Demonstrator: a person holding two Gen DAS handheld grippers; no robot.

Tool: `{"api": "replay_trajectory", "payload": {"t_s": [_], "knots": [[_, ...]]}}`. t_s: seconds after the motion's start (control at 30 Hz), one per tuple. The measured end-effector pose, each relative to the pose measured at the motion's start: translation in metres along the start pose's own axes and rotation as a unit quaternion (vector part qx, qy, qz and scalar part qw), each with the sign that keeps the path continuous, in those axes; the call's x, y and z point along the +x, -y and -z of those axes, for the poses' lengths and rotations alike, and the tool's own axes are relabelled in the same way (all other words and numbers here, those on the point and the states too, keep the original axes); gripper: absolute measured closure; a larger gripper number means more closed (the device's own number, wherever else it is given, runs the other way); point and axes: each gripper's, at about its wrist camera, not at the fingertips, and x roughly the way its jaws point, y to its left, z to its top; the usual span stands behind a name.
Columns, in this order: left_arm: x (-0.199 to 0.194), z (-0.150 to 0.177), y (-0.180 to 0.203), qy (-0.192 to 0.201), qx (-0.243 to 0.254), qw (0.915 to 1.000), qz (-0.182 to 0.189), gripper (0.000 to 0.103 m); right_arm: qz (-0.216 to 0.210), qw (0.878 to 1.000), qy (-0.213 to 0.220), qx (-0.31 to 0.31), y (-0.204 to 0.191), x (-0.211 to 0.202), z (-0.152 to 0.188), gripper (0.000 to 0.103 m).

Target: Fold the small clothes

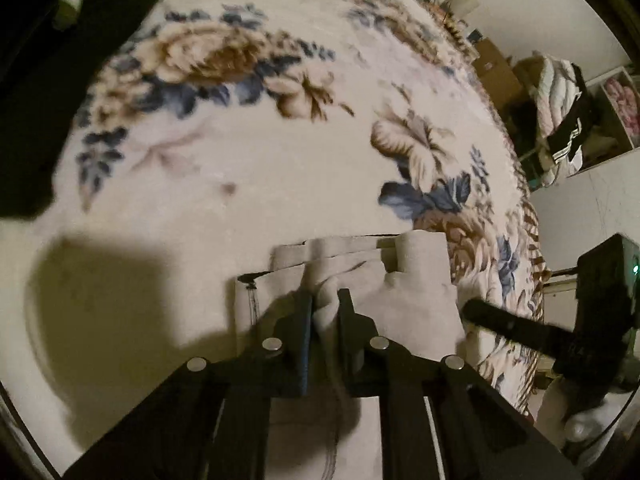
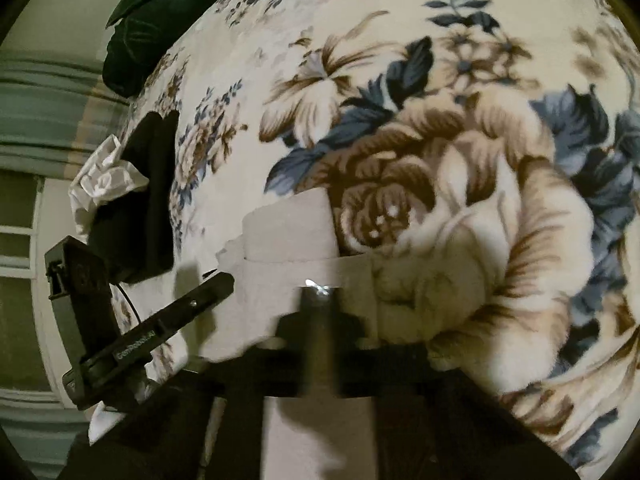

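Observation:
A small beige garment (image 1: pixel 400 292) lies partly folded on a floral blanket (image 1: pixel 280 160). My left gripper (image 1: pixel 326 300) is shut on a bunched fold of the garment near its middle. The right gripper's finger (image 1: pixel 508 326) reaches in from the right beside the cloth. In the right wrist view the garment (image 2: pixel 288 236) lies just ahead, and my right gripper (image 2: pixel 320 292) is shut on its near edge. The left gripper (image 2: pixel 180 312) shows at the left, pointing at the cloth.
A dark garment (image 1: pixel 60 80) lies on the blanket at the far left. A black cloth (image 2: pixel 144 200) and a white crumpled cloth (image 2: pixel 100 184) sit at the bed's edge. A dark green pillow (image 2: pixel 160 12) lies farther back. Shelves with bedding (image 1: pixel 568 120) stand beyond the bed.

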Motion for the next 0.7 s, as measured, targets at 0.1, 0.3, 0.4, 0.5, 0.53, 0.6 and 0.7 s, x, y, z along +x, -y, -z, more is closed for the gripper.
{"api": "replay_trajectory", "payload": {"t_s": [0.1,0.3,0.4,0.5,0.53,0.6,0.7], "knots": [[-0.018,0.007,-0.015,0.025,-0.030,0.9992,-0.004,0.095,-0.008,0.999,0.028,-0.028,-0.018,-0.014,-0.003,0.102],[-0.008,0.014,-0.051,0.015,-0.104,0.9945,-0.009,0.095,0.001,0.999,-0.009,-0.053,-0.040,-0.004,-0.026,0.102],[-0.009,0.013,-0.052,0.010,-0.124,0.9918,0.027,0.091,0.015,0.998,-0.040,-0.052,-0.038,0.008,-0.031,0.098],[-0.017,0.012,-0.052,0.016,-0.150,0.9875,0.047,0.065,0.039,0.995,-0.055,-0.074,-0.035,0.013,-0.027,0.052],[-0.022,0.013,-0.054,0.023,-0.155,0.9863,0.052,0.059,0.049,0.993,-0.069,-0.078,-0.032,0.019,-0.023,0.047],[-0.027,0.016,-0.057,0.029,-0.165,0.9845,0.053,0.057,0.064,0.991,-0.089,-0.075,-0.025,0.029,-0.018,0.047],[-0.023,0.018,-0.056,0.022,-0.164,0.9846,0.056,0.056,0.059,0.991,-0.088,-0.078,-0.019,0.036,-0.008,0.096]]}}
